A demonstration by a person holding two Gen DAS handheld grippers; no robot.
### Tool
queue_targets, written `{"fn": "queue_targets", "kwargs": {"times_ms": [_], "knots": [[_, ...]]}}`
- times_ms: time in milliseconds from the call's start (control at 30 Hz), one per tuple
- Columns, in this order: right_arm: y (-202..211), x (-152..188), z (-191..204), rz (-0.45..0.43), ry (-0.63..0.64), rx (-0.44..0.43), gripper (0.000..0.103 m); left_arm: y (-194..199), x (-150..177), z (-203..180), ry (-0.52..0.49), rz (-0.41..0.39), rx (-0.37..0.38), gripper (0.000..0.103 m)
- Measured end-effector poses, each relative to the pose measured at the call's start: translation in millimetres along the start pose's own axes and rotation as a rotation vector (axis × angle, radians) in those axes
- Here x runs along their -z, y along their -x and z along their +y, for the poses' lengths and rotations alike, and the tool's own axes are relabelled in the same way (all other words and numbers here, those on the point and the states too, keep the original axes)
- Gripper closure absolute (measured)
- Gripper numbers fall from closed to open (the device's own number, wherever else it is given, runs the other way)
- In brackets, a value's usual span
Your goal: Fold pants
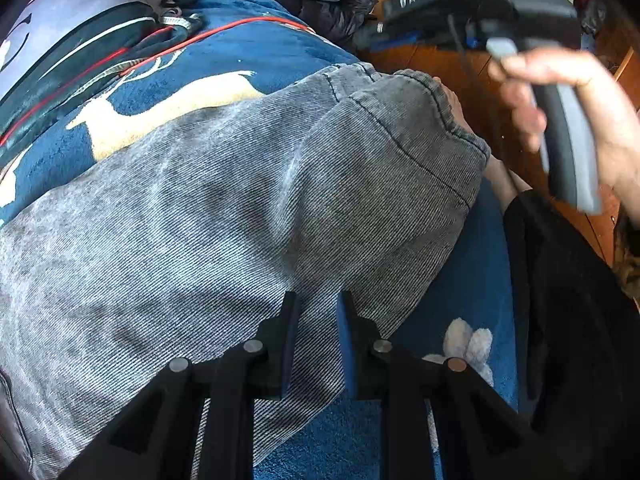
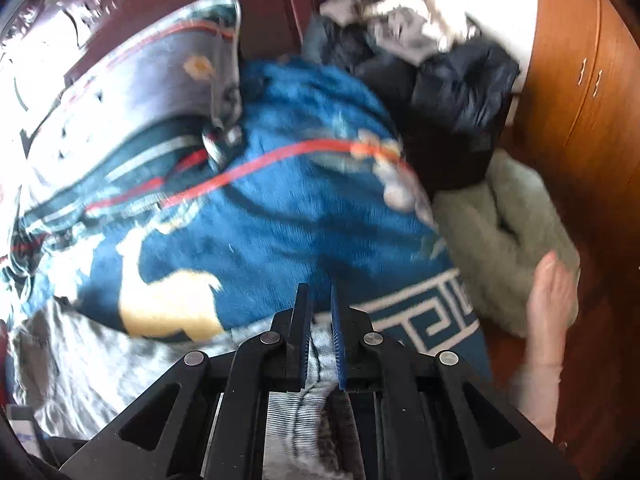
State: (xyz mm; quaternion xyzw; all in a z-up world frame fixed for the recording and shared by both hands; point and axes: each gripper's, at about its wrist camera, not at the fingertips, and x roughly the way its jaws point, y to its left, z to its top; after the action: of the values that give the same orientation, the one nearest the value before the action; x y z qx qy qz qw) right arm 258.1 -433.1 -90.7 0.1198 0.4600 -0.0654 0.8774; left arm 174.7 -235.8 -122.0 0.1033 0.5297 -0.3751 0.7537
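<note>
On top of the blue deer-print fleece blanket [image 1: 248,52] lie the grey corduroy pants [image 1: 224,208]. Left gripper [image 1: 318,312] pinches their edge; right gripper [image 2: 320,312] is clenched on a fabric fold. Risk: thin grips slip, and dragging bunches the cloth.

Bed under blue deer-print blanket [image 1: 248,48]; grey pants [image 1: 224,216] spread across near side; dark clothes pile [image 2: 448,92] at far right.
</note>
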Motion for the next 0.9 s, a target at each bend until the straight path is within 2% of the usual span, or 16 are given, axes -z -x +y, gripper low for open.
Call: {"fn": "queue_targets", "kwargs": {"times_ms": [33, 100, 167, 200, 267, 300, 333, 400, 433, 467, 533, 700, 833, 900], "knots": [[-5, 3, -2, 0.020, -0.026, -0.019, 0.092, 2, -1, 0, 0.004, 0.002, 0.004, 0.081], [-6, 10, -14, 0.054, -0.111, -0.081, 0.078, 8, -5, 2, 0.012, 0.003, 0.020, 0.081], [-4, 15, -26, 0.041, -0.165, -0.101, 0.061, 23, -13, 7, 0.025, -0.037, 0.019, 0.081], [-6, 16, -27, 0.044, -0.172, -0.105, 0.060, 31, -17, 12, 0.028, -0.059, 0.014, 0.079], [-13, 17, -32, 0.069, -0.177, -0.130, 0.060, 44, -27, 25, 0.036, -0.094, -0.017, 0.065], [-14, 18, -31, 0.076, -0.178, -0.148, 0.060, 47, -31, 33, 0.042, -0.102, -0.043, 0.055], [-17, 19, -31, 0.082, -0.177, -0.169, 0.061, 50, -35, 44, 0.051, -0.111, -0.073, 0.051], [-26, 20, -26, 0.096, -0.147, -0.179, 0.079, 51, -41, 66, 0.096, -0.108, -0.108, 0.050], [-29, 21, -22, 0.102, -0.118, -0.167, 0.083, 47, -41, 80, 0.128, -0.090, -0.117, 0.050], [-29, 21, -13, 0.087, -0.065, -0.118, 0.086, 41, -40, 93, 0.157, -0.071, -0.130, 0.050], [-21, 20, -4, 0.038, -0.012, -0.075, 0.090, 35, -35, 111, 0.193, -0.062, -0.172, 0.050], [0, 10, 6, -0.126, 0.014, 0.000, 0.091, 25, -28, 128, 0.287, -0.111, -0.275, 0.050], [-38, 15, 8, -0.015, 0.038, 0.065, 0.089, 18, -24, 119, 0.228, -0.107, -0.327, 0.050], [-44, 19, 2, -0.013, 0.024, 0.070, 0.078, 23, -22, 120, 0.223, -0.100, -0.307, 0.050]]}}
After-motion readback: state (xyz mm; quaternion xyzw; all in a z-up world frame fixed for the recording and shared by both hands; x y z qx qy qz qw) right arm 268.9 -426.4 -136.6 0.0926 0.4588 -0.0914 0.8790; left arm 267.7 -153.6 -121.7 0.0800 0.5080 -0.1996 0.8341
